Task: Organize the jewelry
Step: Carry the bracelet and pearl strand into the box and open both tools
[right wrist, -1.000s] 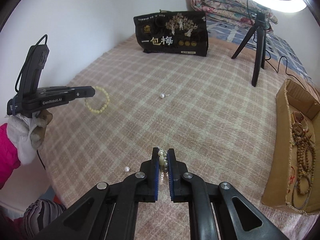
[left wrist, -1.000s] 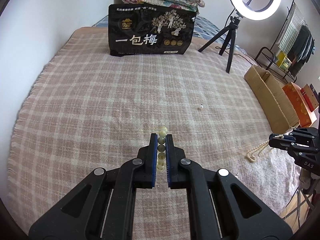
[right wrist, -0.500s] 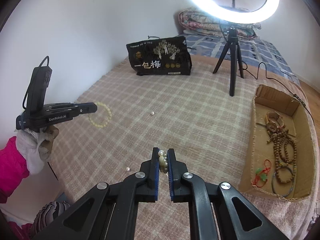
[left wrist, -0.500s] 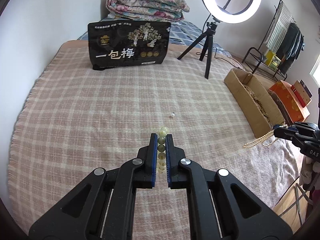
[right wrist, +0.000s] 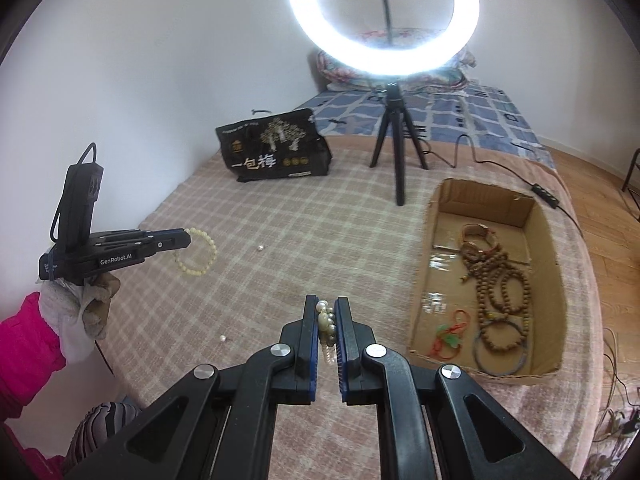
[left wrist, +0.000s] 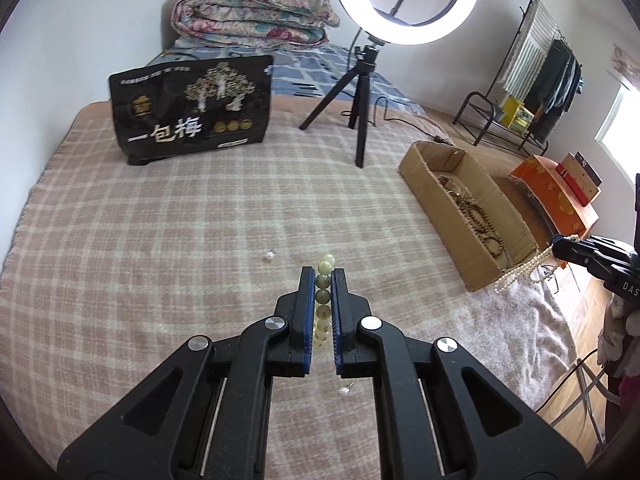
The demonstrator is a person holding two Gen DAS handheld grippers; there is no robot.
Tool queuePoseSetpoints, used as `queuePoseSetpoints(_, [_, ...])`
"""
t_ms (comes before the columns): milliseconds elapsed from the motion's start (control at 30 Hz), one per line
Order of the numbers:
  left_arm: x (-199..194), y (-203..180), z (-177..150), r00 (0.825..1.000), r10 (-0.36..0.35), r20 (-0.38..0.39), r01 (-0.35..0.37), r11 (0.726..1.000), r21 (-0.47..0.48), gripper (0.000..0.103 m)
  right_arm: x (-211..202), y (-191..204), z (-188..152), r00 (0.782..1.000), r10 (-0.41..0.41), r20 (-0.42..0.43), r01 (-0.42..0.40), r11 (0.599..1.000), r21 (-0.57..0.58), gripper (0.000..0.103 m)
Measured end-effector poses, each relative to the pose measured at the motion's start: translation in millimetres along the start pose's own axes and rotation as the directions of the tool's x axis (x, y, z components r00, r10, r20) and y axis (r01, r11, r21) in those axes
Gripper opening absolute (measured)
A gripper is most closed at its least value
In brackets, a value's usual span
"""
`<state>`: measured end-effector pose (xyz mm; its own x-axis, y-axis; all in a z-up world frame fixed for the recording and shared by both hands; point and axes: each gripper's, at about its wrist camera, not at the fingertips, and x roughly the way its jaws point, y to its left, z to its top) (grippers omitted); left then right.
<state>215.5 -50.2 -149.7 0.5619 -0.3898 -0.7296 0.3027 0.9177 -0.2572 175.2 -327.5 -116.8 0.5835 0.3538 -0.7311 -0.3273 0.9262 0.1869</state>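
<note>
Both grippers loaded: left gripper fingers clamp a pale bracelet, right gripper fingers clamp a pearl strand, both above the bed. Light, limp, slippery beads; pinch across several. Box nearby.

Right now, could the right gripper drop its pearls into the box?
Probably yes. The right gripper, shut on the pearls, hangs just left of the box, whose top is open; nothing lies between them.

The ring light is glowing very bright, making glare; picture edges are bending and going dark.
</note>
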Motion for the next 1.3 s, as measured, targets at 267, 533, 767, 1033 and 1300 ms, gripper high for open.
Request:
queuePoseSetpoints(267, [15,-36,23,0.999,-0.051,0.018,0.051,0.998,0.034,0.005,-22,-37,5,0.997,-0.060,0.041,0.058,0.997,0.049,0.005])
queuePoseSetpoints(533, [38,-75,52,0.994,-0.108,0.027,0.106,0.992,0.073,0.005,-33,-63,9,0.992,-0.103,0.066,0.098,0.992,0.077,0.005])
queuePoseSetpoints(767, [58,-109,68,0.989,-0.146,0.023,0.143,0.984,0.108,0.005,-34,-78,6,0.990,-0.129,0.058,0.124,0.989,0.084,0.005])
queuePoseSetpoints(1033, [80,-136,81,0.983,-0.184,0.012,0.182,0.977,0.111,0.005,-30,-100,0,0.987,-0.154,0.033,0.150,0.982,0.116,0.005])
queuePoseSetpoints(1300, [113,-154,84,0.978,-0.206,-0.027,0.208,0.973,0.097,0.005,-23,-121,-7,0.985,-0.175,-0.001,0.172,0.971,0.164,0.005])
